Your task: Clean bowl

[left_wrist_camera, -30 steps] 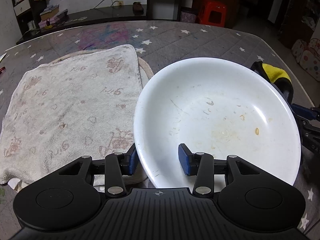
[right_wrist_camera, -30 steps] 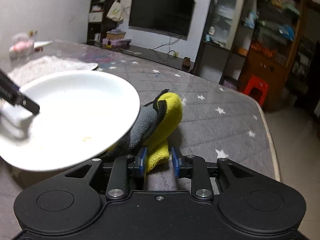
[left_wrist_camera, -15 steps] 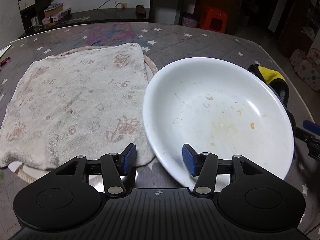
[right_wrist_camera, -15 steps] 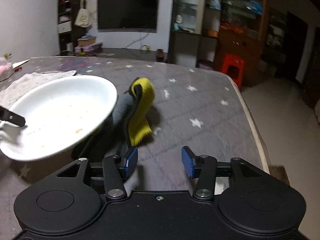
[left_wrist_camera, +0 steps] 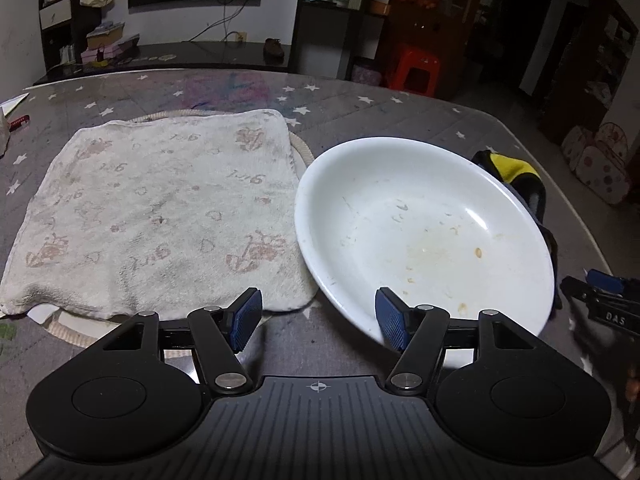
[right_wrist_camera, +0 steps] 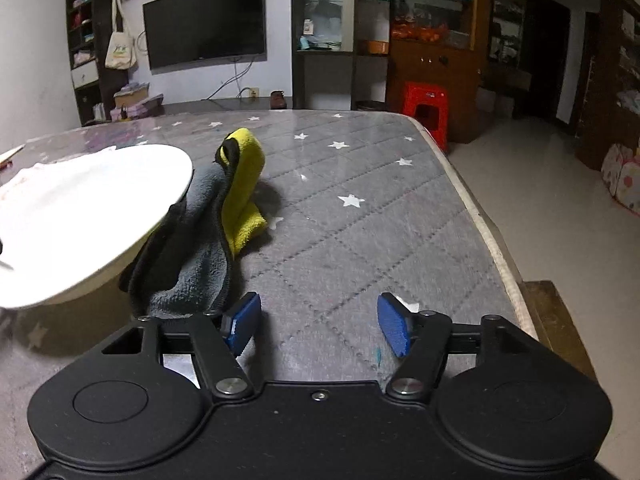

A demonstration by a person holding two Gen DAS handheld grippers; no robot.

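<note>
Bowl [left_wrist_camera: 424,232]: a wide, shallow white ceramic bowl with yellowish smears and crumbs inside, resting on the grey quilted, star-printed desk [right_wrist_camera: 360,240] to the right of a cream, faded-print terry towel [left_wrist_camera: 160,216] that lies flat over a coiled rope mat [left_wrist_camera: 300,148]; bowl rim and towel edge almost meet. Against the bowl's far right side, partly tucked under its rim, stands a crumpled grey-and-yellow microfibre cloth [right_wrist_camera: 224,208]. Left gripper [left_wrist_camera: 318,318]: released, its blue-padded jaws opening, one finger [left_wrist_camera: 394,322] lying in front of the bowl's near rim, the other in front of the towel's near edge, bare desk between them. Right gripper [right_wrist_camera: 320,322]: likewise released and opening, nothing between its pads, which hover over bare desk just right of the cloth; its tip appears at the right edge of the left wrist view. Background: a wall television [right_wrist_camera: 204,40] and a red plastic stool [right_wrist_camera: 424,108].
</note>
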